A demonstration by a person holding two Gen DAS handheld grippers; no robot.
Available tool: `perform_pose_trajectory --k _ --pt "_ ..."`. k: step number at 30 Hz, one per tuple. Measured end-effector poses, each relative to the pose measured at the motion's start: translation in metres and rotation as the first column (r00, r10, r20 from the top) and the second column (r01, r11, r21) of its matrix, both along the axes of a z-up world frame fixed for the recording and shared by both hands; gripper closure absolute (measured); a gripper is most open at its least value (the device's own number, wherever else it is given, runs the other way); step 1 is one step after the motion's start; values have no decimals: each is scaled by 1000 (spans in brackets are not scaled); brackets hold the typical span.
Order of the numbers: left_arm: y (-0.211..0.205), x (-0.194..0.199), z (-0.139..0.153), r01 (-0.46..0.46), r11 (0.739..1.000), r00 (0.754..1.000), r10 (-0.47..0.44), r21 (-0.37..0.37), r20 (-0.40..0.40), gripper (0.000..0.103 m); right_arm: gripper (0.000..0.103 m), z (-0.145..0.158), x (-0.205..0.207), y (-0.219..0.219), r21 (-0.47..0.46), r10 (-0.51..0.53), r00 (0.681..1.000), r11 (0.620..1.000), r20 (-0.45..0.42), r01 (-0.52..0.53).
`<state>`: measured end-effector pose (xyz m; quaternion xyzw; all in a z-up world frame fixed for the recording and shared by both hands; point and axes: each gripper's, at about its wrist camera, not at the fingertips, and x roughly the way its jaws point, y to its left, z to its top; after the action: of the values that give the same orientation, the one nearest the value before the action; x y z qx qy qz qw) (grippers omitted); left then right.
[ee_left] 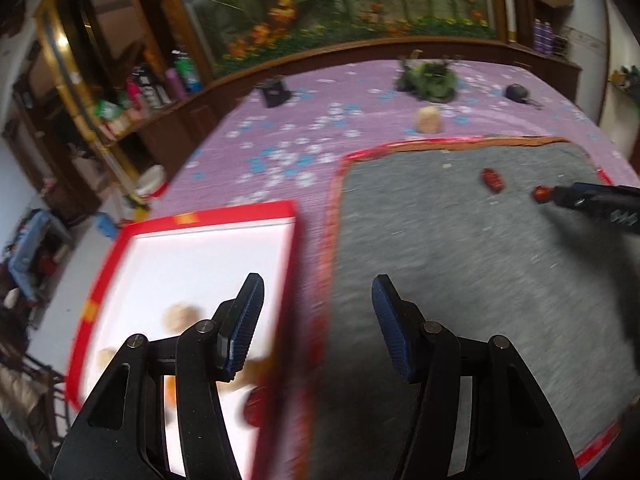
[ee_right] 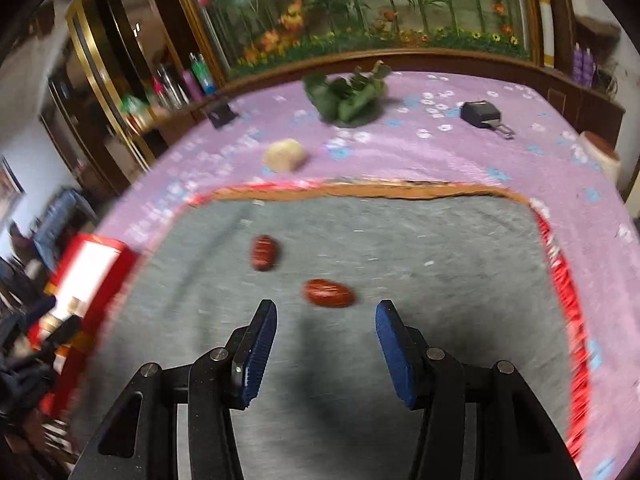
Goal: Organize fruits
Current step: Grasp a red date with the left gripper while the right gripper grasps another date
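Near red date lies on the grey mat, just ahead of the right gripper, about 12 o'clock and a touch left of the gap between its fingers. Its long axis runs roughly 9 to 3, across the gap, so a wrist roll looks needed before pinching. Right fingers spread, nothing between them. Second date sits further off at 11 o'clock, axis near 12 to 6. Right hand is clearly nearer both. Left gripper spread, empty, straddling the tray edge. Red-rimmed white tray at its 9 o'clock holds several blurred fruits, pale and red. Pale fruit rests on the purple bedspread beyond the mat.
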<state>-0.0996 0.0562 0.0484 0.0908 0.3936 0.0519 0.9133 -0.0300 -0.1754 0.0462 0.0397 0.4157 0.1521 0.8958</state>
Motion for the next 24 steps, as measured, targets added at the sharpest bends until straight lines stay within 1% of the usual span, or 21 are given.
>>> perform_pose_trajectory --k 1,2,3,4,6,8,9,11,13,14,15,16,17,18,19,21,24 --pt "-5 5 -1 11 1000 1000 -11 -13 -10 46 54 -2 5 2 -38 5 1000 999 4 -5" --pt "-10 10 0 24 999 999 -25 -29 -20 46 57 -4 8 4 -62 9 1000 998 6 -8" --pt "-17 17 0 39 998 999 -41 -44 -34 46 60 -6 11 6 -77 15 1000 997 7 -14" --pt "-20 20 0 44 998 998 -47 -51 -42 46 61 -7 14 10 -91 24 1000 996 4 -24" --pt "-27 30 0 51 996 997 -55 -73 -59 46 68 -13 23 18 -146 39 999 988 -8 -40" --pt "-33 38 0 51 995 995 -58 -89 -77 46 72 -16 23 22 -193 48 999 980 22 -42" --pt "-35 41 1 55 994 995 -63 -96 -80 46 79 -16 23 20 -185 51 998 982 23 -46" --pt "-41 47 2 62 993 994 -71 -100 -89 46 86 -16 24 12 -157 45 999 987 27 -40" --pt "-49 56 4 67 993 993 -76 -101 -92 46 86 -15 29 -2 -73 27 1000 997 1 -27" --pt "-56 62 5 74 991 992 -84 -110 -90 46 86 -14 33 -14 7 10 999 1000 -30 -10" --pt "-60 68 5 78 990 992 -89 -118 -94 46 86 -14 36 -21 52 2 999 999 -49 1" --pt "-65 74 4 79 989 991 -92 -124 -100 47 86 -15 39 -33 116 -18 997 993 -78 27" --pt "-72 80 4 84 988 990 -98 -130 -104 47 86 -16 40 -38 158 -30 995 986 -97 45" --pt "-78 84 3 92 987 989 -106 -134 -106 47 86 -18 43 -52 239 -49 990 968 -133 80" --pt "-85 90 0 98 986 987 -113 -134 -110 47 86 -19 44 -61 290 -60 986 952 -155 103" --pt "-99 104 -6 90 988 985 -106 -126 -133 47 86 -18 45 -73 359 -82 981 923 -174 141" --pt "-117 119 -15 100 987 982 -118 -124 -148 47 86 -15 44 -84 400 -111 976 899 -185 178"
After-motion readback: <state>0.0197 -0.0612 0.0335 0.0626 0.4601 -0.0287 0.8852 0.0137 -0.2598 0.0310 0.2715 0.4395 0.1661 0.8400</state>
